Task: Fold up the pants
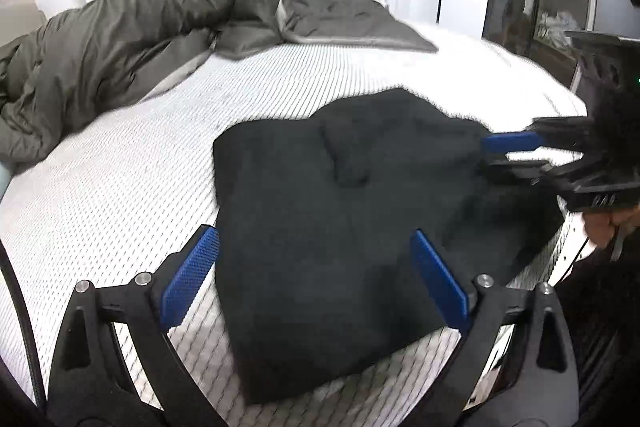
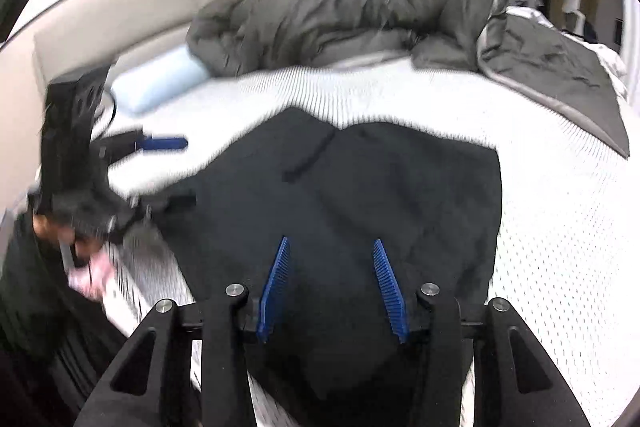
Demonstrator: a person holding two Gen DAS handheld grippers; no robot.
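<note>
Pillow (image 2: 158,83) visible only right wrist view.

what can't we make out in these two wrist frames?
- Pants: fold layers unreadable in both views, dark cloth and blur.
- Right gripper, left wrist view: smeared; contact with the pants unclear.
- Left gripper, right wrist view: lower finger lost against dark cloth.
- Hand: blurred, partly cut off.

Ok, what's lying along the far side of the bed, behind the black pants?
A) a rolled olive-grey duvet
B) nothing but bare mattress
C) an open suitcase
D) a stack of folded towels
A: a bunched olive-grey duvet stretches across the far side of the mattress, beyond the black pants.
</note>
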